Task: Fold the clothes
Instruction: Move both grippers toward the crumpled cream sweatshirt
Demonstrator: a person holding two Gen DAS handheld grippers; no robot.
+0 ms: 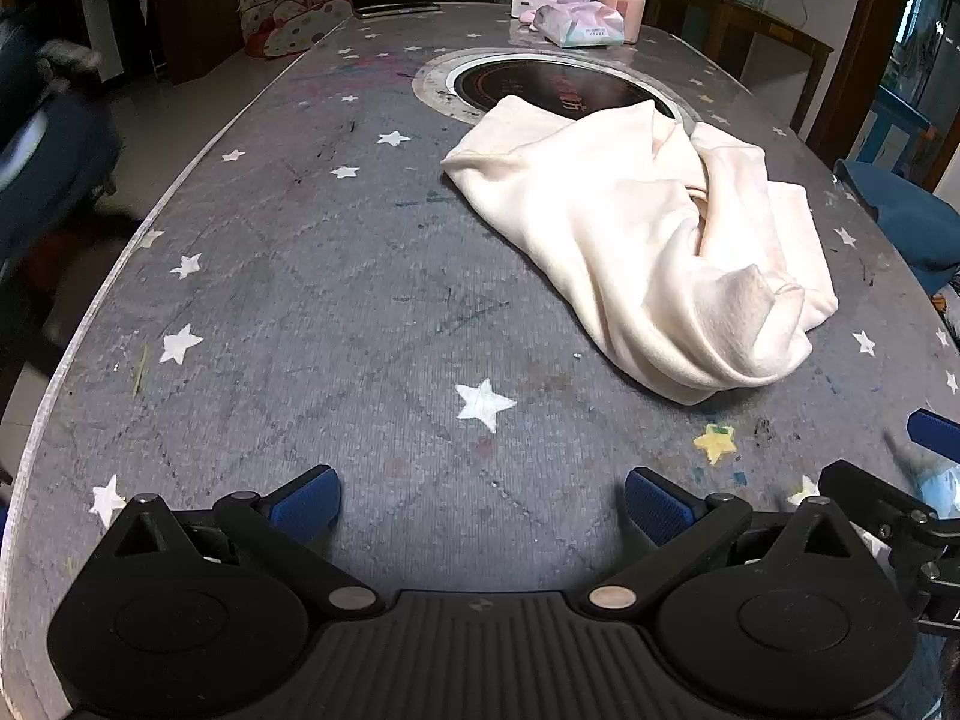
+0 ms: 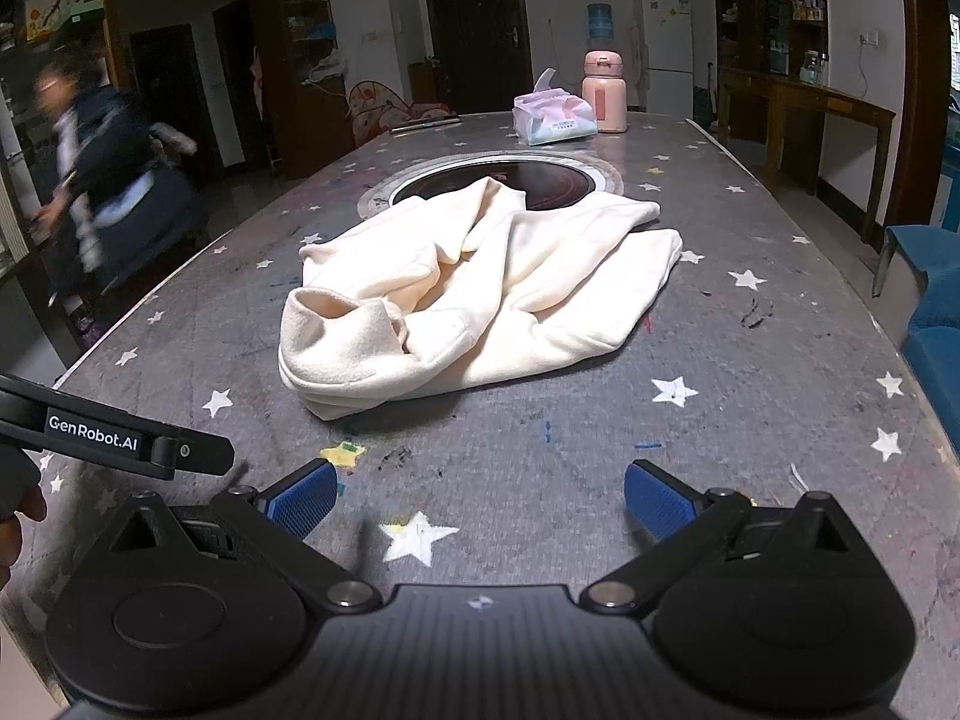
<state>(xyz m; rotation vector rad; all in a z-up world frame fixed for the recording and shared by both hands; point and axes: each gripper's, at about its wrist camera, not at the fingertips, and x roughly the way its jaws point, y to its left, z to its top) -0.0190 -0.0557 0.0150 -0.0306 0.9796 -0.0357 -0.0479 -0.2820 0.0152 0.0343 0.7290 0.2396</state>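
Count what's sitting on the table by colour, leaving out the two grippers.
Cream: 1, the crumpled garment
Pink: 1, the bottle
White and pink: 2, the tissue pack and the wipes box behind it, seen only in the left wrist view
Dark: 1, a flat thin object at the far edge, too small to identify
Total: 5

Cream garment crumpled (unfolded), lying mid-table, partly over round inset.

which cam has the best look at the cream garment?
Right wrist view: the cream garment lies crumpled near the middle, whole outline visible, its far edge over the round cooktop. Left wrist view shows it whole too, but off to the right and more distorted.
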